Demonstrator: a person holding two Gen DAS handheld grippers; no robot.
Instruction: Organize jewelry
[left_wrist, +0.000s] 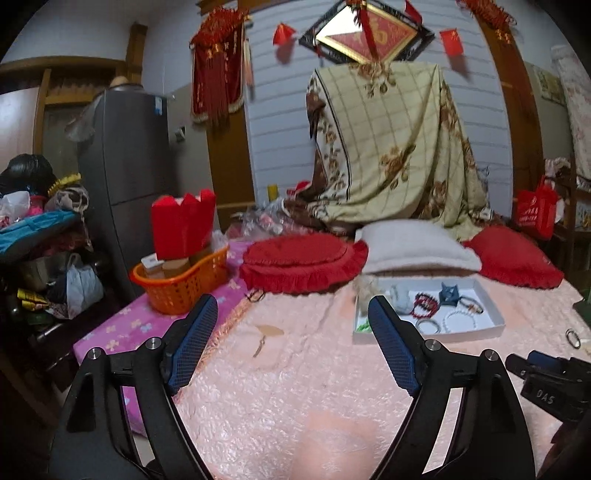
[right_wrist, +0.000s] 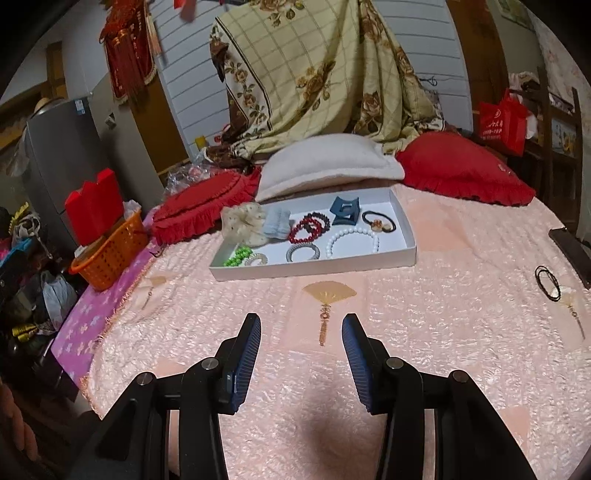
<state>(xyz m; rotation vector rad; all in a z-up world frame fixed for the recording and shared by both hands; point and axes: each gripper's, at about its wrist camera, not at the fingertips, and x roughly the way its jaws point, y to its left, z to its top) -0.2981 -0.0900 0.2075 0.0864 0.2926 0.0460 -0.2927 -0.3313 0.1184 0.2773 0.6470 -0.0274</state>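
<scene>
A white tray (right_wrist: 402, 221) lies on the pink bedspread and holds bracelets, hair ties and a blue clip (right_wrist: 345, 211): a white bead bracelet (right_wrist: 352, 242), a red bead bracelet (right_wrist: 308, 227), a green piece (right_wrist: 236, 256). The tray also shows in the left wrist view (left_wrist: 493, 308). A black hair tie (right_wrist: 547, 282) lies loose on the bed at the right, also in the left wrist view (left_wrist: 572, 338). My left gripper (left_wrist: 291, 314) is open and empty above the bed. My right gripper (right_wrist: 301, 332) is open and empty, short of the tray.
Red cushions (right_wrist: 199, 212) and a white pillow (right_wrist: 328, 162) lie behind the tray. An orange basket (left_wrist: 184, 280) with boxes stands at the bed's left edge. A dark phone (right_wrist: 572, 254) lies at the far right. A cluttered shelf (left_wrist: 40, 258) is left of the bed.
</scene>
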